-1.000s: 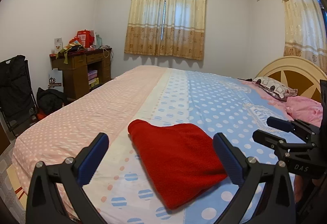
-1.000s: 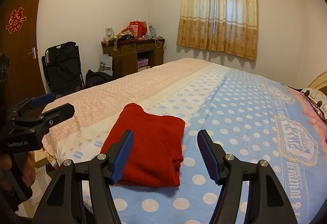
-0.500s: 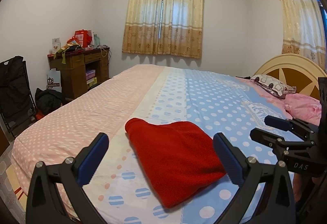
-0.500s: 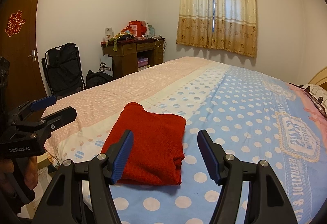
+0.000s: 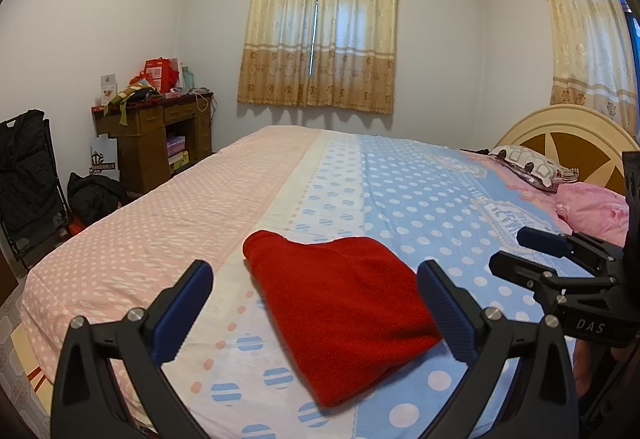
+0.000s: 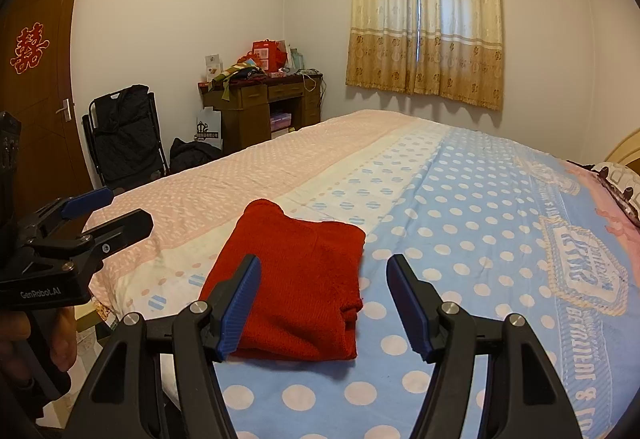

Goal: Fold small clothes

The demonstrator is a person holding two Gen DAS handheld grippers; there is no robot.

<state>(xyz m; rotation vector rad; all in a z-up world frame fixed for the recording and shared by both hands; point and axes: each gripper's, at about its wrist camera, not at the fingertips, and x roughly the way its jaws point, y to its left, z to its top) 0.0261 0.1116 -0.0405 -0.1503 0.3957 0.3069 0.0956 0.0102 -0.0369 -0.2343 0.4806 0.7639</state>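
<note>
Both sets of blue-padded fingers stand spread apart with only air between them. The left gripper (image 5: 314, 309) hovers above the near edge of the bed, and the folded red garment (image 5: 340, 309) lies just ahead of its fingertips and below them, reaching across toward its right finger (image 5: 448, 313); nothing pinches the cloth. The right gripper (image 6: 324, 305) is likewise parted and holds nothing, with the same red garment (image 6: 298, 287) lying flat just beyond and under its left finger (image 6: 240, 309), leaving dotted sheet in front of its right finger.

The garment is a neat, roughly rectangular bundle resting on the bedsheet (image 5: 400, 195), where the pale middle band meets the blue dotted part. Further out from the fingers the pink dotted part of the sheet runs to the far edge. Off to the right sit a pink pillow (image 5: 592, 209) and a cream headboard (image 5: 560, 131). Beyond the bed to the left stands a cluttered wooden desk (image 6: 260, 107), with a curtained window (image 6: 424, 15) on the far wall.
</note>
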